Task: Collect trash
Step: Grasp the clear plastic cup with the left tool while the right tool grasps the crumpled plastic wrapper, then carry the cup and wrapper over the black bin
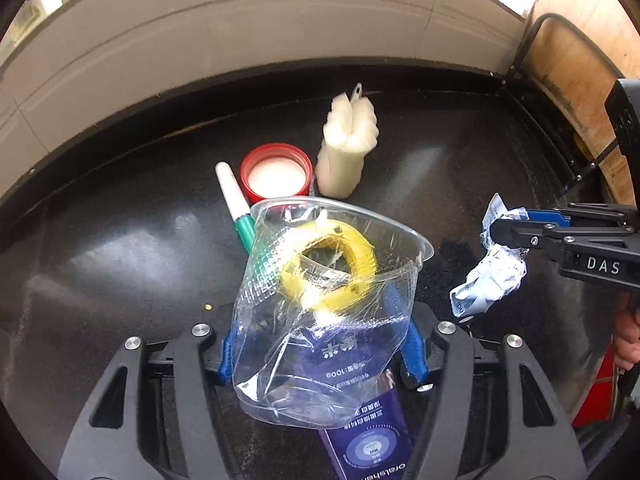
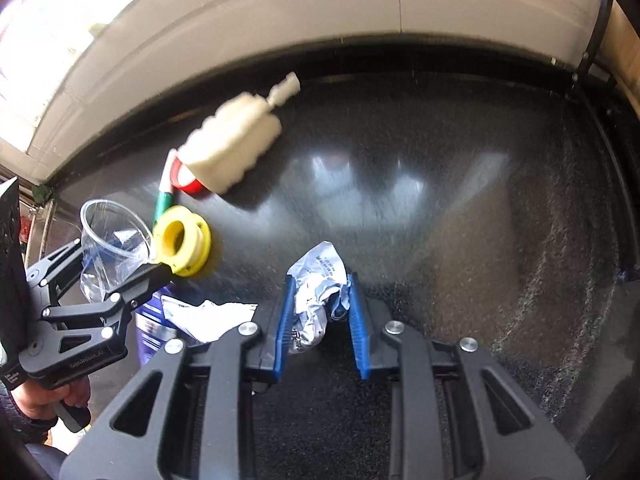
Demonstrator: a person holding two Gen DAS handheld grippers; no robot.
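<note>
My left gripper [image 1: 320, 348] is shut on a crumpled clear plastic cup [image 1: 320, 312] and holds it above the dark table; the cup also shows in the right wrist view [image 2: 112, 244]. My right gripper [image 2: 322, 296] is shut on a crumpled white-and-blue paper wrapper [image 2: 316, 292], which shows in the left wrist view [image 1: 490, 276] at the right. A purple-blue packet [image 1: 368, 440] lies on the table under the cup. A torn white wrapper [image 2: 204, 316] lies on the packet [image 2: 150, 328] in the right wrist view.
On the black table [image 1: 120, 260] lie a yellow tape ring [image 2: 182, 244], a red lid [image 1: 276, 174], a white-and-green marker [image 1: 236, 204] and a white foam brush [image 1: 348, 148]. A pale wall [image 1: 240, 20] runs along the table's far edge. A wooden chair [image 1: 568, 68] stands at right.
</note>
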